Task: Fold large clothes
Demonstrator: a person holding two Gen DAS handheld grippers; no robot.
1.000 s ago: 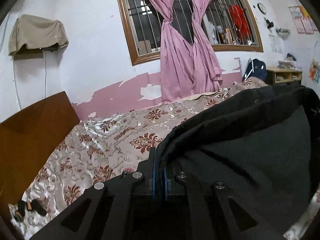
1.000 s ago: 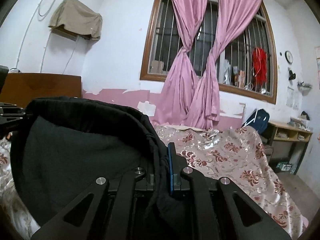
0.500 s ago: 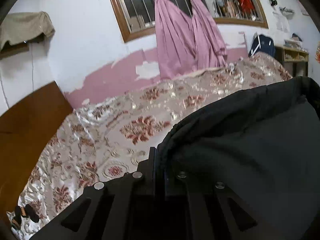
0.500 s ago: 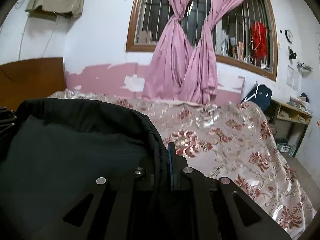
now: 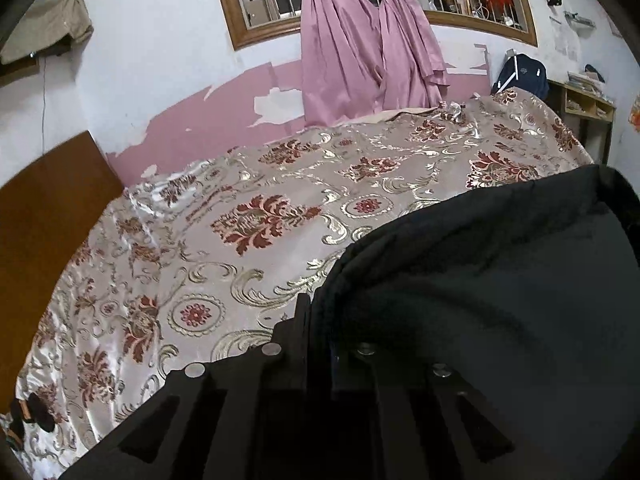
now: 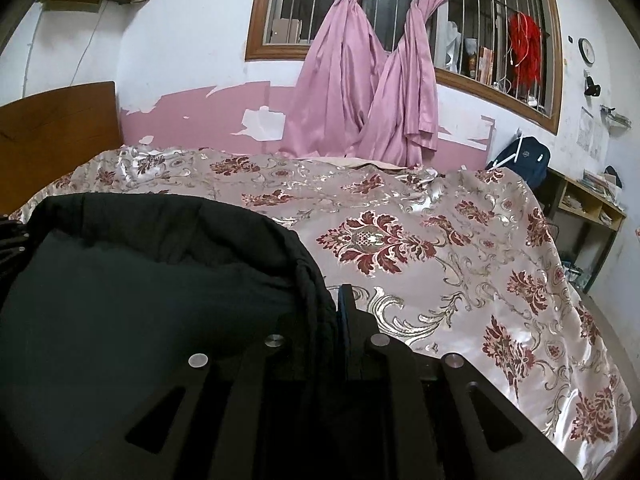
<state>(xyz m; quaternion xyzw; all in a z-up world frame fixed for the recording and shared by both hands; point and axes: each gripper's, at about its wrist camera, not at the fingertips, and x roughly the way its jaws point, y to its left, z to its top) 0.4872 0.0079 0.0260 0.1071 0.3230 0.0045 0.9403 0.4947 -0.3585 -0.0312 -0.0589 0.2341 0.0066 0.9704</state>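
Both grippers, left (image 5: pixel 318 320) and right (image 6: pixel 334 312), clamp what seems one hem of the black garment (image 5: pixel 500 280); we should lower it evenly onto the bedspread (image 6: pixel 440 280).

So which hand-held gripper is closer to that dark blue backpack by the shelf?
Right. The right hand-held gripper holds the black garment's end towards the backpack; the left hand-held gripper holds the headboard end.
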